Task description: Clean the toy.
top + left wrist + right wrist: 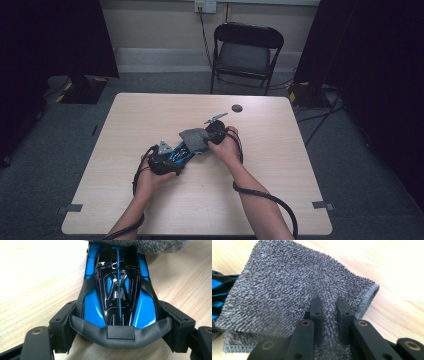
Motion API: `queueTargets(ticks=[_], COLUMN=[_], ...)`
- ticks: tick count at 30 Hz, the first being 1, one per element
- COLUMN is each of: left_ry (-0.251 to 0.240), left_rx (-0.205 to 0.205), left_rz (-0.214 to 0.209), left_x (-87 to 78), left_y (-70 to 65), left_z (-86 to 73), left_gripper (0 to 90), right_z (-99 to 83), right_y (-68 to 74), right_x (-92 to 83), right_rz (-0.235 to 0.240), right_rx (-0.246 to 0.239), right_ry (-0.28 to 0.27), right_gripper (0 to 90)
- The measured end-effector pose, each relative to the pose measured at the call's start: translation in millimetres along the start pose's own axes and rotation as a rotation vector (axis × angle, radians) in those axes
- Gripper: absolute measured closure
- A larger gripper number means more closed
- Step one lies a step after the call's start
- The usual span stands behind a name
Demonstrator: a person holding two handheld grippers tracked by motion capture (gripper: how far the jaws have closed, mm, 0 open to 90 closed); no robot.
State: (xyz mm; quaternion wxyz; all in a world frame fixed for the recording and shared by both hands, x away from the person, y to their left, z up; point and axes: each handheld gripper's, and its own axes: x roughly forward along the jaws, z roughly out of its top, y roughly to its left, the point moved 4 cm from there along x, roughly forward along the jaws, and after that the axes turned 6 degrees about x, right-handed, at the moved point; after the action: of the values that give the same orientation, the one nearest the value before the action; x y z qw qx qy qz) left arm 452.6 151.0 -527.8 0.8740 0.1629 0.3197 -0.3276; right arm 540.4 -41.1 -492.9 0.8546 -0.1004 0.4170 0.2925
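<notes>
Half the toy car [117, 290] lies under the cloth [287, 290]; left tongs [120, 322] clamp car, right tongs [329, 307] pinch cloth.

1. Our left gripper [176, 156] is black, with a grey three-cornered plate [164, 147] on top.
2. Our right gripper [210, 134] has black jaws with brass-coloured rivets.
3. Black cables trail behind both grippers; our forearms are unsleeved.

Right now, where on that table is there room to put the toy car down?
Bare wood lies along the table's near edge, at both side edges and the far left corner. The middle is crowded: toy car, grey cloth, both grippers. A small dark disc sits far right.
</notes>
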Motion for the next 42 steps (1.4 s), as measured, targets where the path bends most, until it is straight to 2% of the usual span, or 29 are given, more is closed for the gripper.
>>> queueTargets(ticks=[8, 16, 25, 30, 34, 42], left_ry=[-0.001, -0.001, -0.001, -0.001, -0.001, -0.002], left_rx=[-0.001, -0.001, -0.001, -0.001, -0.001, -0.003], left_rz=[-0.003, -0.003, -0.002, -0.002, -0.003, -0.001], left_x=[0.3, 0.3, 0.3, 0.3, 0.3, 0.3], left_y=[0.0, 0.0, 0.0, 0.0, 0.0, -0.1], left_z=[0.2, 0.2, 0.2, 0.2, 0.2, 0.2], left_gripper=[23.9, 23.9, 23.9, 23.9, 23.8, 23.9], right_z=[-8.3, -15.9, -25.4, -30.4, -29.8, -23.0], right_y=[-18.7, -31.3, -45.2, -58.7, -62.5, -57.0], right_x=[-1.8, -7.6, -16.7, -27.1, -36.3, -51.3], right_rz=[-0.023, -0.038, -0.067, -0.084, -0.074, -0.057], right_rx=[0.039, 0.035, 0.055, 0.083, 0.108, 0.09], right_ry=[0.004, 0.006, 0.002, -0.028, -0.056, -0.09], right_gripper=[78.1, 78.0, 77.8, 77.6, 77.6, 77.5])
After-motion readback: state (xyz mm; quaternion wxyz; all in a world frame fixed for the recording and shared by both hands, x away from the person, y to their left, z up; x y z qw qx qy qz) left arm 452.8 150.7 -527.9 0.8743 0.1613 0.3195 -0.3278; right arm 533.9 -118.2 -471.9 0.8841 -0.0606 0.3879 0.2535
